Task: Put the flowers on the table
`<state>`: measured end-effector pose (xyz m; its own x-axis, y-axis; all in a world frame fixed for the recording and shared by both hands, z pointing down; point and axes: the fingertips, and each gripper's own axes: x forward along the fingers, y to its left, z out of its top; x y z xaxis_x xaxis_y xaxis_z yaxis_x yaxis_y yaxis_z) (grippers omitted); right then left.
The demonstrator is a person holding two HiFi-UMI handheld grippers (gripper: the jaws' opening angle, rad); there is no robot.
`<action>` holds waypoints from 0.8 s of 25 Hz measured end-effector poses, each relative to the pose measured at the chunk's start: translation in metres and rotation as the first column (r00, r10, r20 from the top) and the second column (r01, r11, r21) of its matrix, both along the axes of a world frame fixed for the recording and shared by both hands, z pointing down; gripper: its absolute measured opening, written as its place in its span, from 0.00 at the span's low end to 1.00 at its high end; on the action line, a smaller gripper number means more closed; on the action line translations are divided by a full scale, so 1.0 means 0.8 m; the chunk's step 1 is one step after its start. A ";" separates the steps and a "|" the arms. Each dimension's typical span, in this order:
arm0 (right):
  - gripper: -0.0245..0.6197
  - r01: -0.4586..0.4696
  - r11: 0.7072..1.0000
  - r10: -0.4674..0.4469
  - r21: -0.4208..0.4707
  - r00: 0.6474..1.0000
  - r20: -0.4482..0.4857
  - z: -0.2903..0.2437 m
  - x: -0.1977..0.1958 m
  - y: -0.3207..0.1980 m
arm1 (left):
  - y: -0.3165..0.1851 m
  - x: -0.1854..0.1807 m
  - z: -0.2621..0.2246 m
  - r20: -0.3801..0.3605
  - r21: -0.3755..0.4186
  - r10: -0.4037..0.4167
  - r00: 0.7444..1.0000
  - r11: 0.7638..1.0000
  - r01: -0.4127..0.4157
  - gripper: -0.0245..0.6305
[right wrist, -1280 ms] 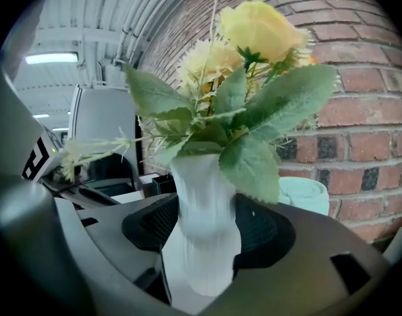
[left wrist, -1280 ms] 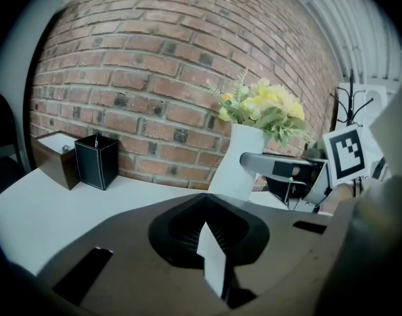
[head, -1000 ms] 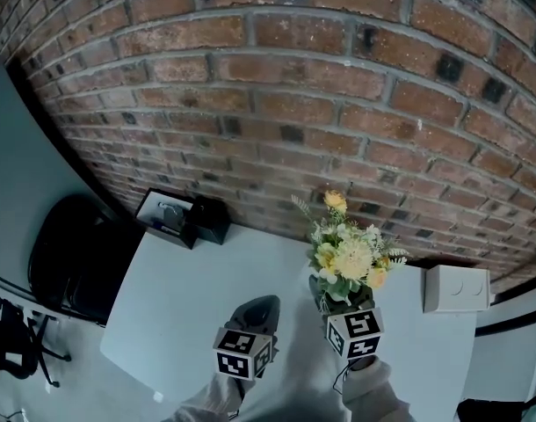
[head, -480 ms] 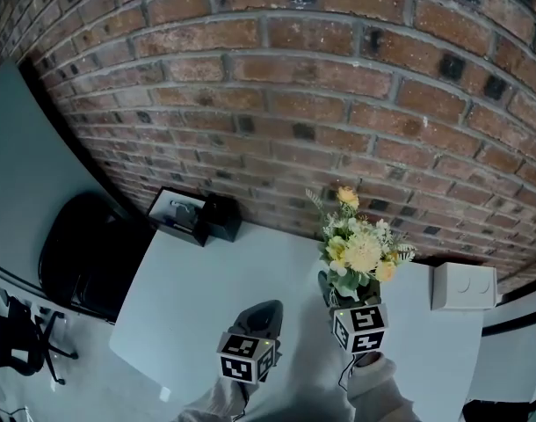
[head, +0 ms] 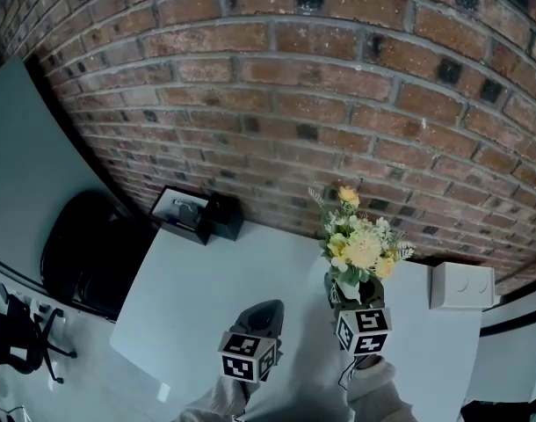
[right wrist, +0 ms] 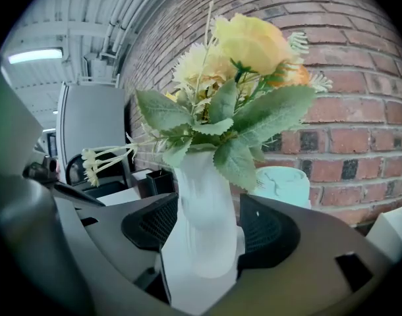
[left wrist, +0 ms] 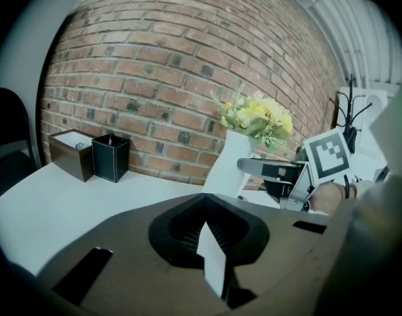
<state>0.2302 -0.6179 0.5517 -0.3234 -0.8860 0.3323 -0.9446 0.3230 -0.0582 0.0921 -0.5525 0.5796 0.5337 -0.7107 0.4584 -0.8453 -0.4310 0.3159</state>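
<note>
A brick wall backs the white table. Head view: the right gripper holds the flowers above the table's right part, and the left gripper is just beside it, on its left. Left gripper view: jaws together, empty; the white vase stands ahead and to the right. Right gripper view: its 2 jaws clamp the vase's waist. I cannot tell whether the base touches the table. Setting down and letting go likely remain.

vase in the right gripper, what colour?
Plain white vase, no pattern. Shows best in the right gripper view.
</note>
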 end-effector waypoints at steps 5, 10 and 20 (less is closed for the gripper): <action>0.44 -0.027 1.000 0.027 -0.012 1.000 0.002 -0.001 0.009 0.019 | 0.004 0.007 -0.010 -0.006 0.018 0.019 1.000 1.000 -0.019 0.05; 0.43 -0.027 1.000 0.027 -0.015 1.000 -0.012 -0.011 0.005 0.050 | 0.016 0.015 -0.021 -0.018 0.031 0.045 0.999 0.999 -0.044 0.05; 0.43 -0.026 0.997 0.028 0.074 0.999 -0.030 -0.058 -0.007 0.107 | 0.058 0.031 -0.053 -0.035 0.079 0.116 0.993 0.990 -0.113 0.05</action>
